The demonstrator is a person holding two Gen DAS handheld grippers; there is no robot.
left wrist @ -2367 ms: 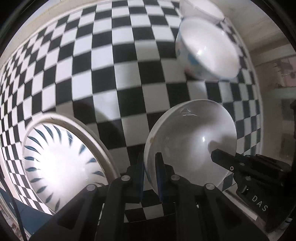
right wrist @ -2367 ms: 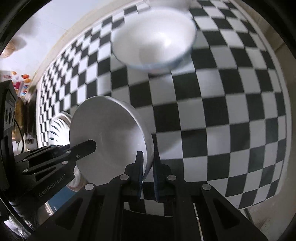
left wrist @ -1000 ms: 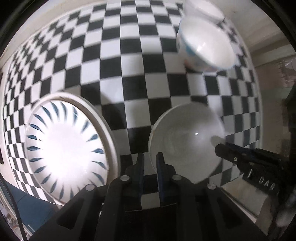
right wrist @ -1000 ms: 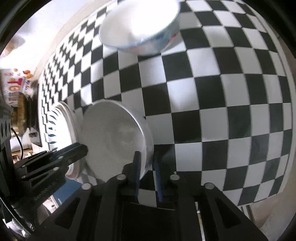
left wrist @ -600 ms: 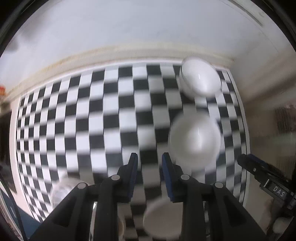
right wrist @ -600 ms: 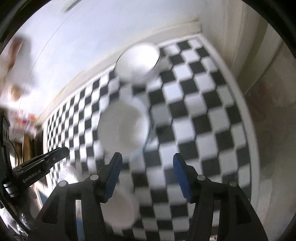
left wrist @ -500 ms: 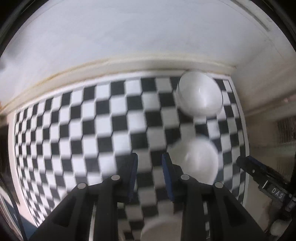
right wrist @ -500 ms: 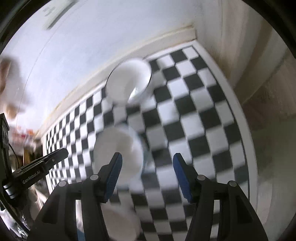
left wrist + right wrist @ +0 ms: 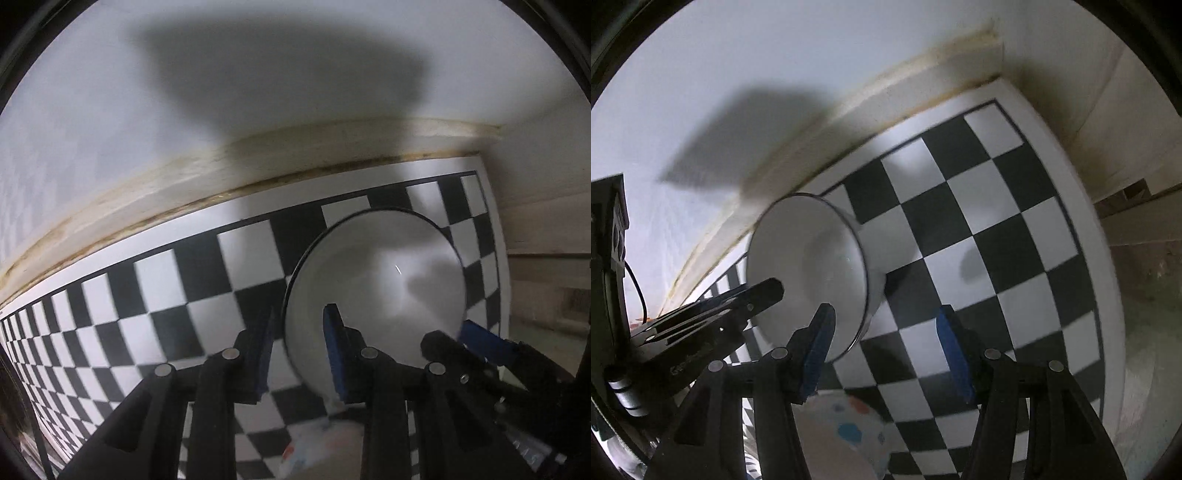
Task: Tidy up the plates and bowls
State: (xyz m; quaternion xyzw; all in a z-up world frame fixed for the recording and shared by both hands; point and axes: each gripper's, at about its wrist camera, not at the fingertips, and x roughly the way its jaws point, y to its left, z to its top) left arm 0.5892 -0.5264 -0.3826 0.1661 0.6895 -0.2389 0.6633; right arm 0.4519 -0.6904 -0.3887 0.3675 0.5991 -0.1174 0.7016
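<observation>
A white bowl [image 9: 388, 273] with a thin dark rim stands on the checkered cloth [image 9: 177, 295] near the back wall. My left gripper [image 9: 297, 350] is open and straddles the bowl's left rim, one pad inside and one outside, with neither pressing. In the right wrist view the same bowl [image 9: 805, 258] has its right rim between the wide-open jaws of my right gripper [image 9: 886, 350]. The left gripper's fingers [image 9: 753, 299] reach in from the left.
A bowl with coloured dots [image 9: 849, 424] sits just below the grippers, also blurred at the bottom of the left wrist view [image 9: 317, 450]. The wall and stained skirting [image 9: 258, 155] run close behind. The cloth's edge [image 9: 1082, 258] ends on the right.
Both grippers let go of the plain white bowl beside the patterned plate, opened, and moved across the cloth past the dotted bowl to the bowl by the wall.
</observation>
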